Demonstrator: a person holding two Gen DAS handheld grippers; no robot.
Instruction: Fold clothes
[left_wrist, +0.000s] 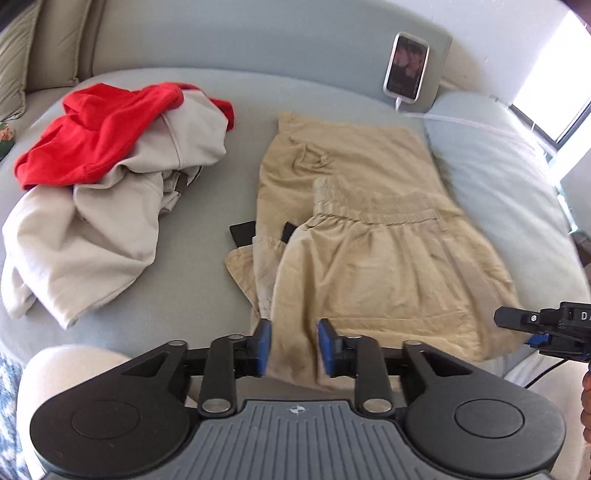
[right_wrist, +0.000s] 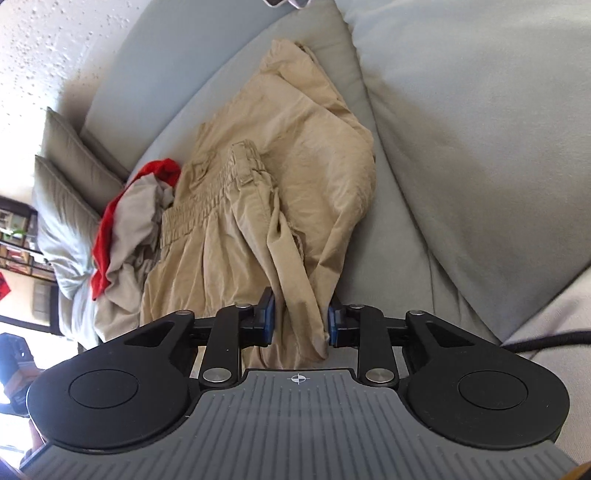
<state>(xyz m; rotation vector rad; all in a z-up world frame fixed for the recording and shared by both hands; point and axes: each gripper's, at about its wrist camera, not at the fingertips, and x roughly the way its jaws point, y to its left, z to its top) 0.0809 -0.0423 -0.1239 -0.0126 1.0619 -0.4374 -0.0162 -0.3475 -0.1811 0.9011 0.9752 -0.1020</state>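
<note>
One pair of tan trousers (left_wrist: 354, 229) lies partly folded on the grey sofa (left_wrist: 192, 258). The left gripper (left_wrist: 294, 347) gapes over their hem, pads clear. The right gripper (right_wrist: 301, 321) straddles a fold; contact unclear. Left of the trousers, two garments: one beige (left_wrist: 110, 206), one red (left_wrist: 96, 133). A phone (left_wrist: 406, 66) leans behind.

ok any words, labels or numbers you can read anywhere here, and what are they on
"D" in white, cut off by the frame edge, on the black body of the right gripper in the left wrist view.
The phone screen shows only a dark picture, with no readable text.
No readable label shows on the tan trousers.
</note>
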